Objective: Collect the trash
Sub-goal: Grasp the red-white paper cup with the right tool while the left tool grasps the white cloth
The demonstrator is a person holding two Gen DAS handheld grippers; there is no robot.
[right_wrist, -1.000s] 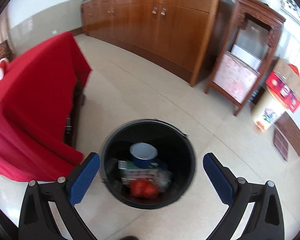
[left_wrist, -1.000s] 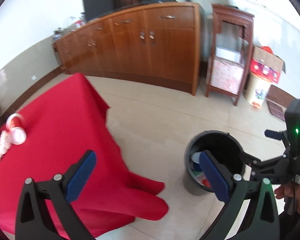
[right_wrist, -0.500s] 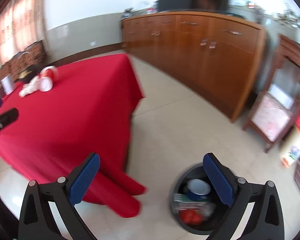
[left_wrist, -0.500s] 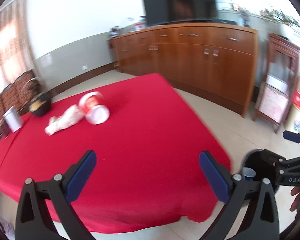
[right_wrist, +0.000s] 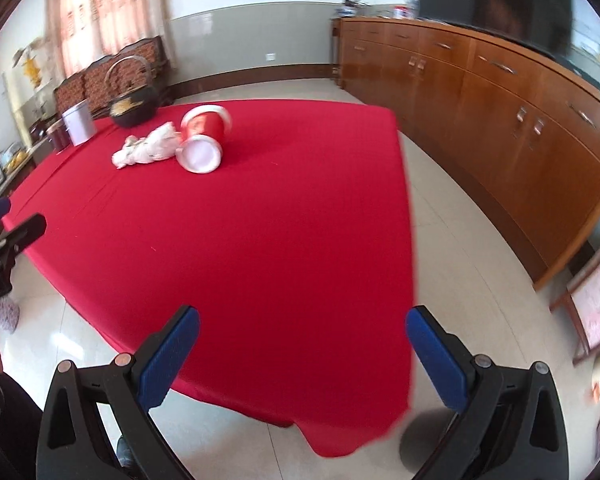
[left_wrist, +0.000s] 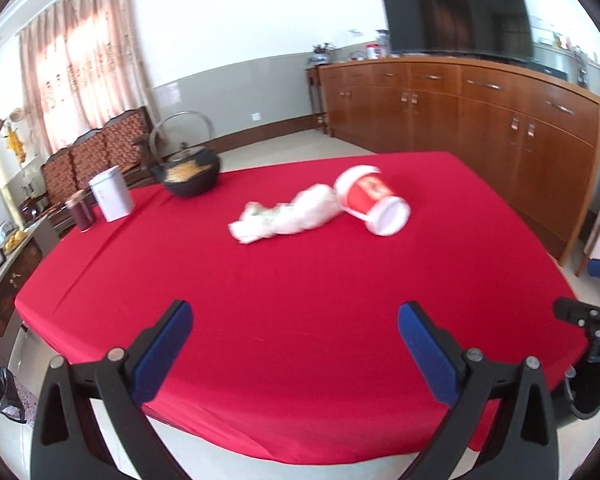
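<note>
A tipped red-and-white paper cup (left_wrist: 370, 200) (right_wrist: 202, 136) lies on the red tablecloth (left_wrist: 300, 300) (right_wrist: 240, 240), touching a crumpled white wrapper (left_wrist: 284, 216) (right_wrist: 148, 148) on its left. My left gripper (left_wrist: 294, 350) is open over the near edge of the table, well short of both pieces. My right gripper (right_wrist: 302, 356) is open too, above the table's near right corner. The right gripper's body shows at the right edge of the left wrist view. The black bin (left_wrist: 586, 390) peeks out low right, mostly hidden by the cloth.
A black kettle (left_wrist: 190, 172) (right_wrist: 134, 106), a white tin (left_wrist: 112, 194) (right_wrist: 80, 124) and a dark jar (left_wrist: 82, 212) stand at the table's far left. A long wooden sideboard (left_wrist: 480, 120) (right_wrist: 500, 120) with a TV (left_wrist: 460, 8) runs along the right wall. Tiled floor (right_wrist: 480, 260) separates it from the table.
Both grippers have swung up and left from over the bin to face the red table; the cup and wrapper now lie ahead. The bin has dropped out of the right wrist view.
</note>
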